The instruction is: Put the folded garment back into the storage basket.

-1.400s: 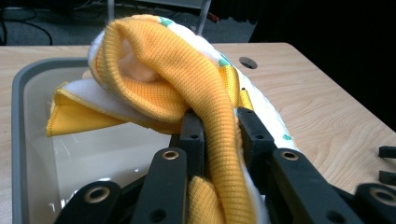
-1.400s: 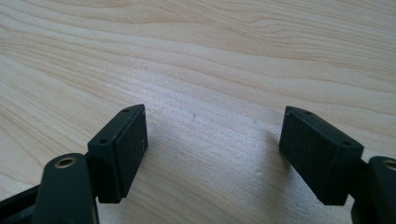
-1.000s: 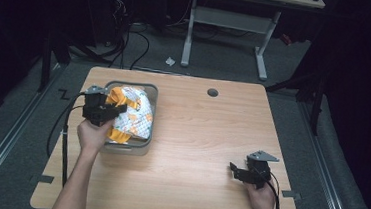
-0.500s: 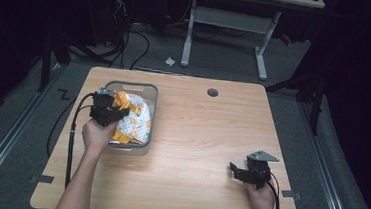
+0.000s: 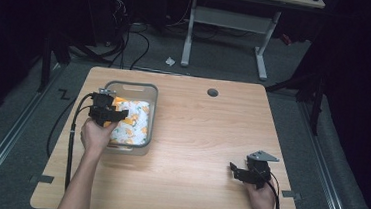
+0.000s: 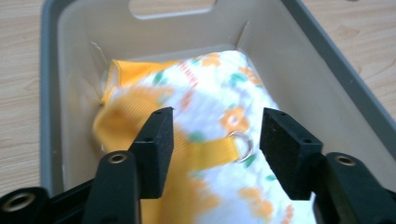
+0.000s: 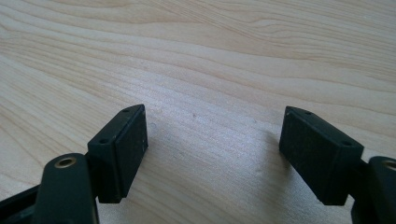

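In the bin: the floral cloth (image 6: 219, 107) – white with orange flowers, an orange strap and a metal ring (image 6: 242, 143) – lies bunched inside the grey bin (image 5: 150, 113) at the table's left.
Left gripper (image 6: 215, 140): jaws have just been opening, now spread above the cloth, the strap between them but unpressed – released.
Right gripper (image 7: 212, 149): jaws wide apart, holding nothing, resting low over the bare table (image 5: 206, 136).
Doing it well: lift straight up so no jaw snags the ring or strap.
In the way: the bin's walls close on either side; a cable hole (image 5: 212, 92) lies well apart.
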A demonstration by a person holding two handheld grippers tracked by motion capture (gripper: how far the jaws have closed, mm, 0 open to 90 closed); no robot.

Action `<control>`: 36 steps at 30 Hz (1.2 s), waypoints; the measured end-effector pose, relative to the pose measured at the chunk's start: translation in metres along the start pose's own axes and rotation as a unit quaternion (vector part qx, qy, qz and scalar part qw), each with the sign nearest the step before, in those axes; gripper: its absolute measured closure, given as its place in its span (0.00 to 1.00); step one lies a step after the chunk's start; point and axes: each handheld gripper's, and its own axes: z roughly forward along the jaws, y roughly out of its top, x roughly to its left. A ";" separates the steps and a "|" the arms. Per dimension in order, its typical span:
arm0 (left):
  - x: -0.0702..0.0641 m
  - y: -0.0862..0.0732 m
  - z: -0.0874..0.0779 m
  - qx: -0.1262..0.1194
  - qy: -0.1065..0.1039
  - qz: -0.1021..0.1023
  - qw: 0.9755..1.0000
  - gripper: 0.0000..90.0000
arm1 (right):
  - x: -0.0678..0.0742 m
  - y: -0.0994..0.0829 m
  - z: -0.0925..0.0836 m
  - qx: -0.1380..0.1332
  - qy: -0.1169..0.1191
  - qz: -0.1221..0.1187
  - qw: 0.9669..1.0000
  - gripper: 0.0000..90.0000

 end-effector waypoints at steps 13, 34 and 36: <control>-0.023 -0.001 -0.027 -0.052 -0.018 0.031 0.998 0.42 | 0.000 0.000 0.000 0.000 0.000 0.000 1.000 0.26; -0.059 -0.021 -0.047 -0.089 -0.049 0.062 0.993 0.40 | 0.000 0.000 0.000 -0.001 0.000 0.000 1.000 0.26; -0.061 -0.024 -0.048 -0.090 -0.054 0.062 0.993 0.40 | 0.000 0.000 0.000 0.000 0.000 0.000 1.000 0.26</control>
